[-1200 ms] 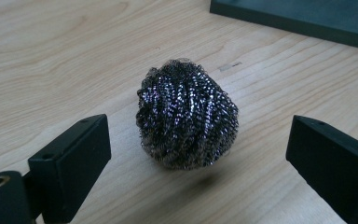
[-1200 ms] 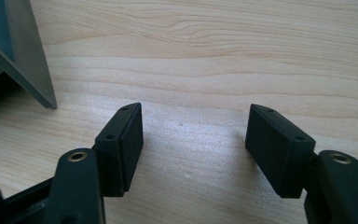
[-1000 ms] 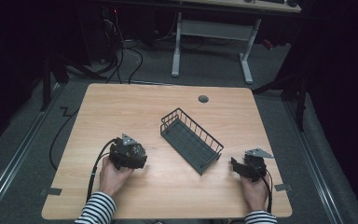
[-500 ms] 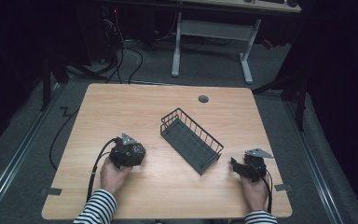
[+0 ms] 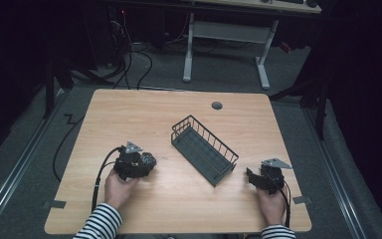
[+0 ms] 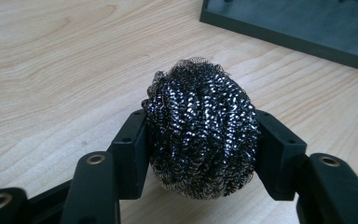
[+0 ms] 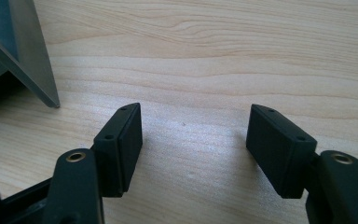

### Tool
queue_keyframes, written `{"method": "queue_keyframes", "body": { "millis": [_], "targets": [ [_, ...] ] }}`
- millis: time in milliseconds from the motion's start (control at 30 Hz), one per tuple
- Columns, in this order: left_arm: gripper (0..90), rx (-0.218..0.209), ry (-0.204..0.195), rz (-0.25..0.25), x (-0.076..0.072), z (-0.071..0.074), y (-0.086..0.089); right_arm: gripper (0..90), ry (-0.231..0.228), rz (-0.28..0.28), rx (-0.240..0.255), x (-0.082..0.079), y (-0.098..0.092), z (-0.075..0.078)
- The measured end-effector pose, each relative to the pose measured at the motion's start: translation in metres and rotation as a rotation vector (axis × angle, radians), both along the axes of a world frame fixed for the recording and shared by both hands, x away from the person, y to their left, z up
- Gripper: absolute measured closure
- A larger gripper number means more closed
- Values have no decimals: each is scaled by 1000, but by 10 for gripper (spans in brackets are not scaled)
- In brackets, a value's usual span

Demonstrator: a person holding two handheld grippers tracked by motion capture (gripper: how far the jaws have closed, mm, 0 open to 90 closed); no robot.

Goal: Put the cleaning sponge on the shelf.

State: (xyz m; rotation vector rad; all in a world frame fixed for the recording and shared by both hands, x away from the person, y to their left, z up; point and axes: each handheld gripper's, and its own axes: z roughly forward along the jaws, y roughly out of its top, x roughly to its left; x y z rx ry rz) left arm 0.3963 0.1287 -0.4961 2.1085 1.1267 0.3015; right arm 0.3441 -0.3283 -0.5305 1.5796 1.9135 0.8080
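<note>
1. The left gripper (image 5: 148, 162) is clamped on the steel wool ball (image 6: 200, 128). Its jaws have just been closing, and both pads now press the ball's sides, as the left gripper view shows.
2. The steel wool ball sits on the wooden table (image 5: 129, 114) at the left front, just ahead of the left hand (image 5: 119, 186). Whether it is lifted clear of the surface is hard to tell; it appears to rest on the wood.
3. The wire basket (image 5: 204, 149) lies to the right of the ball, near the table's middle and near but apart from the gripper. Its long axis runs diagonally, from far-left to near-right. In the left gripper view its dark base (image 6: 298, 23) lies ahead and to the right of the jaws.
4. The left hand is the nearer one to the ball. A move to the basket would likely run rightward and slightly forward, over the near long rim.
5. The right gripper (image 7: 193, 140) rests at the right front with its jaws apart and nothing between them. A basket corner (image 7: 28, 60) lies to its left.
6. No brand, label or readable writing is visible on any item.
</note>
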Motion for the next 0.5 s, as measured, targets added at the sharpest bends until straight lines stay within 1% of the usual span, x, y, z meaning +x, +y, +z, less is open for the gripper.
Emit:
{"method": "queue_keyframes", "body": {
  "millis": [67, 133, 167, 300, 500],
  "targets": [
    [442, 5, 3, -16, -1, 1, 0, 362, 0, 0, 0, 0, 0, 0],
    [445, 21, 5, -32, -1, 3, -1, 362, -2, 0, 1, 0, 0, 0],
    [445, 23, 0, -38, -2, 5, -2, 362, 0, 0, 0, 0, 0, 0],
    [447, -12, -5, -62, -2, 16, -6, 361, -1, 0, 1, 0, 0, 0],
    [448, -22, -13, -103, -1, 34, -13, 361, -1, 0, 1, 0, 0, 0]
  ]
}}
